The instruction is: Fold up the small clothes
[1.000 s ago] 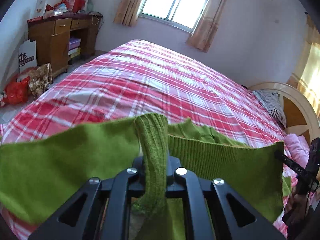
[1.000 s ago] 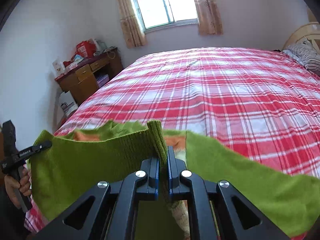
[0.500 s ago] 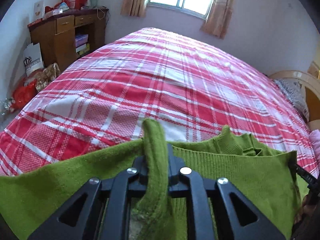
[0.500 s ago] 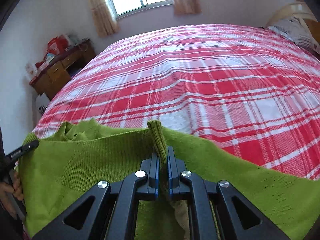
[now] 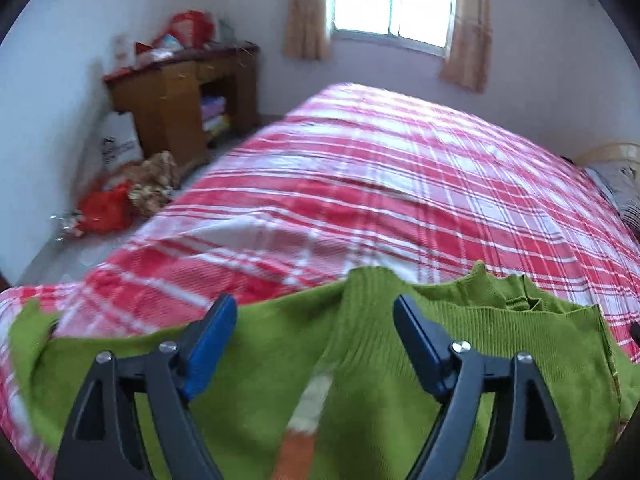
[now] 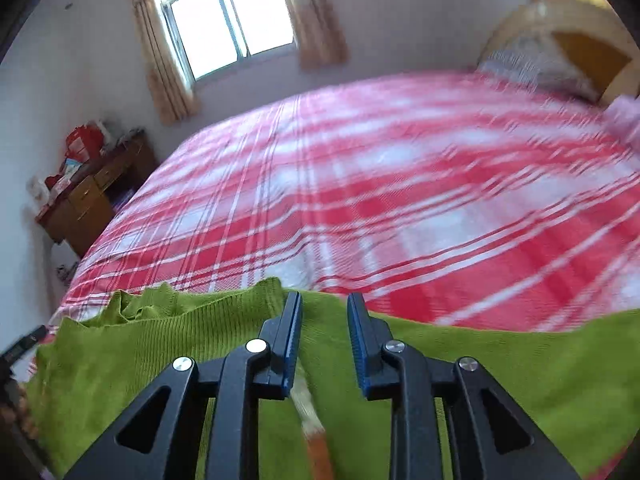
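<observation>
A green sweater (image 5: pixel 460 360) is spread flat on the near edge of the bed (image 5: pixel 380 184), over the red checked cover. The left gripper (image 5: pixel 314 322) has just been opened wide, and a raised fold of the sweater stands loose between its jaws. The right gripper (image 6: pixel 324 312) has just been opened a little; nothing is pinched by it.

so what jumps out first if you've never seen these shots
The bright green knit garment lies spread across the near edge of the red-and-white plaid bed. The left gripper and the right gripper have just been opening, their jaws apart over the garment's ribbed edge, gripping nothing. Behind, a sunlit window and a cluttered wooden desk.
</observation>
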`<state>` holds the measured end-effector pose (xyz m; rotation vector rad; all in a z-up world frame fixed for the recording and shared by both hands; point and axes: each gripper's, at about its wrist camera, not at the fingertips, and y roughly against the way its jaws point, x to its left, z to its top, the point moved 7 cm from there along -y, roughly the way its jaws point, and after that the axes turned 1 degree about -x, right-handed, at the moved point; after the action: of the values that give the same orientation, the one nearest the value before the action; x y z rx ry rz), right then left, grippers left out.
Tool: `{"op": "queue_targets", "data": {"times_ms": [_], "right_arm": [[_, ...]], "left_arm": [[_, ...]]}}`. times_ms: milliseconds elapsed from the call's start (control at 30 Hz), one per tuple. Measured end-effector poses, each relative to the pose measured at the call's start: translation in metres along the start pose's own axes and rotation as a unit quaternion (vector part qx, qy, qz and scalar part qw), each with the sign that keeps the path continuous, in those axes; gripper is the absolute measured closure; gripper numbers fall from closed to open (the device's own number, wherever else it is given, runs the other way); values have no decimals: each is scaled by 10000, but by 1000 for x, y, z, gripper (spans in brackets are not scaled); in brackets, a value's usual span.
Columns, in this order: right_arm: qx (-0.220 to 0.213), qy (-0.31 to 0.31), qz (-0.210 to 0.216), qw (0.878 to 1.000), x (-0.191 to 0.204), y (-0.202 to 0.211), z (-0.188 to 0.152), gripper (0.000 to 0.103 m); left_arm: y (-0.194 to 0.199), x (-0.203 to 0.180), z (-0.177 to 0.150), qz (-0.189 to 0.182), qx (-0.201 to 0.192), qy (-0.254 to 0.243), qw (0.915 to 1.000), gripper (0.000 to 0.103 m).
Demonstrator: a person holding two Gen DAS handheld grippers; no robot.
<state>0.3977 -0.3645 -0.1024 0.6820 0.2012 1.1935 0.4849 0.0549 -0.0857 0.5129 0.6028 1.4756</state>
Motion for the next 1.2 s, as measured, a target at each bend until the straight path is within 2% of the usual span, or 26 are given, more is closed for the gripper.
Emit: {"op": "queue_targets", "data": {"times_ms": [33, 167, 300, 367, 433, 500, 567, 700, 900, 967, 1033, 1067, 1133, 1167, 1200], "right_arm": [[-11, 91, 25, 10000, 2, 7, -3, 79], [398, 561, 831, 9942, 33, 38, -41, 79], [764, 906, 1139, 9864, 50, 59, -81, 79], [962, 980, 1084, 9846, 47, 61, -98, 79], [1194, 926, 1019, 9833, 39, 59, -117, 79], [977, 963, 1055, 9849, 31, 68, -124, 79], [875, 1235, 980, 9836, 30, 76, -132, 79], [740, 1319, 931, 9841, 24, 91, -142, 79], [867, 1279, 1085, 9820, 13, 109, -145, 79], [835, 992, 1192, 9844, 2, 121, -135, 79], [519, 516, 1153, 9906, -22, 133, -118, 78], [197, 18, 996, 9948, -51, 143, -101, 77], [-191, -815, 599, 9947, -105, 153, -85, 65], [-327, -1261, 321, 9910, -136, 157, -80, 65], [-439, -1885, -50, 9811, -178, 160, -78, 65]], "left_arm": [[7, -2, -4, 16, -18, -5, 10000, 20], [32, -37, -40, -453, -35, -372, 9983, 20], [40, -71, -78, -678, -80, -869, 9939, 20], [33, -79, -95, -599, 129, -1132, 9917, 20], [30, -77, -102, -421, 172, -1208, 9916, 20], [28, -73, -103, -526, 233, -1078, 9925, 18], [25, -66, -101, -563, 314, -929, 9936, 11], [32, -71, -110, -478, 271, -1080, 9926, 10], [46, -67, -127, -502, 230, -1111, 9923, 10], [50, -65, -128, -528, 258, -1064, 9926, 10], [58, -63, -127, -608, 289, -950, 9932, 10], [63, -62, -125, -669, 264, -855, 9937, 10], [69, -60, -122, -789, 229, -637, 9946, 10], [72, -58, -120, -878, 239, -442, 9949, 10], [73, -57, -118, -928, 255, -327, 9948, 10]]}}
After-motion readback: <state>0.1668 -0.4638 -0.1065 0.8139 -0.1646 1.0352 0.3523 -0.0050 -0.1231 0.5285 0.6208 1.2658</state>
